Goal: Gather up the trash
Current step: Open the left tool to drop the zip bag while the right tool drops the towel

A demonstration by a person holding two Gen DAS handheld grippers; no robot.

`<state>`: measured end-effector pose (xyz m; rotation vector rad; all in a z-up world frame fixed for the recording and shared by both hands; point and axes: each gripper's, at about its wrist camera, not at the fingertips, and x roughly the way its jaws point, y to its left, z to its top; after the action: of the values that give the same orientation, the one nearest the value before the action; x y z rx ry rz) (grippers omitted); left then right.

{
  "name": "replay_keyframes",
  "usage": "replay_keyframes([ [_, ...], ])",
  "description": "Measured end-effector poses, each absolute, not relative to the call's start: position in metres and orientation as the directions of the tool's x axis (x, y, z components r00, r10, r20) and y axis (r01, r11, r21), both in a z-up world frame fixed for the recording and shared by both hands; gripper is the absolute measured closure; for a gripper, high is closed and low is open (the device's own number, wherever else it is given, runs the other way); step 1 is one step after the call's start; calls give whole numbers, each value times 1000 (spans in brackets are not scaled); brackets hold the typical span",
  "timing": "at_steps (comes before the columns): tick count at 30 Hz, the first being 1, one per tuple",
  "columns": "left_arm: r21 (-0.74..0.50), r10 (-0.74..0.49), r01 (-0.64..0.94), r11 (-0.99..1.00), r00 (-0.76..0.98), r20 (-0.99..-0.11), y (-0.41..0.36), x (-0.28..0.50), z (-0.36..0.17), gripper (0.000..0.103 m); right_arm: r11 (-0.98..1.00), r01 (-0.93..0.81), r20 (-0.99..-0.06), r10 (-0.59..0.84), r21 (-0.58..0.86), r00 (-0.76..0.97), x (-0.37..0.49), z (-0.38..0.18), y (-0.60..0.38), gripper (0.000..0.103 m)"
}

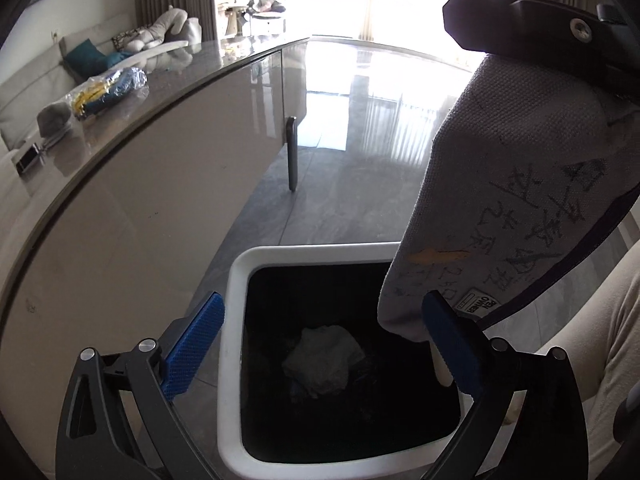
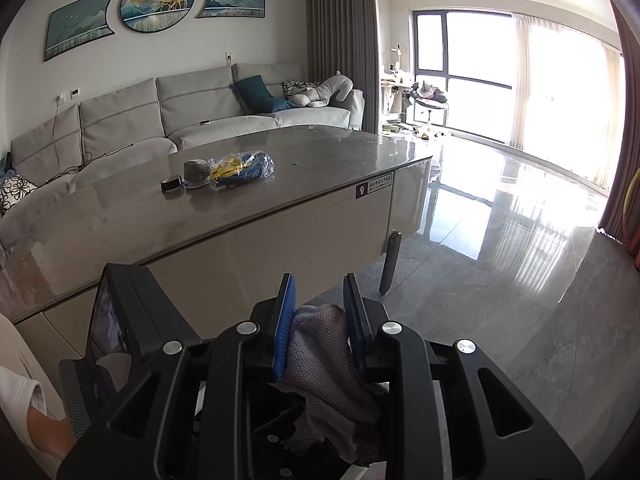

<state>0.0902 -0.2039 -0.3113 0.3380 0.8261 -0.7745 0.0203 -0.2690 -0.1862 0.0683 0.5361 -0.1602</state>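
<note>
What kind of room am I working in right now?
Most likely a home living room: a grey sectional sofa with cushions, framed wall art above it, and a low stone-topped coffee table on a glossy tiled floor.

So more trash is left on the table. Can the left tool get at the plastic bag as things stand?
Probably yes: the left tool is open and empty over the bin, and nothing covers the bag.

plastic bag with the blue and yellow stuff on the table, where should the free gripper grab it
Take the plastic bag across its short width near the middle, coming straight down from above. It lies flat and elongated on the table, with the grey round item close beside its left end, so a top approach at mid-length avoids that. The left gripper is open and free.
</note>
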Motion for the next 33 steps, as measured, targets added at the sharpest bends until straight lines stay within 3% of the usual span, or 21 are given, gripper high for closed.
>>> replay_keyframes([
  [8,-10,-487,708,706,476,-732,-186,87,-297,5,986,163,-511,-121,37,851,21,-183,-269,77],
  [16,44,-417,595,802,612,-672,-150,112,-272,5,991,121,-518,-71,62,853,32,-183,-257,76],
  [22,27,-390,539,842,643,-659,-130,127,-265,5,994,89,-570,-40,58,821,48,-204,-241,76],
  [30,209,-250,518,829,678,-691,-139,128,-286,5,973,177,-673,-34,146,739,57,-248,-258,75],
  [33,184,-239,505,843,658,-714,-133,135,-294,5,967,203,-700,-40,151,713,56,-263,-262,75],
])
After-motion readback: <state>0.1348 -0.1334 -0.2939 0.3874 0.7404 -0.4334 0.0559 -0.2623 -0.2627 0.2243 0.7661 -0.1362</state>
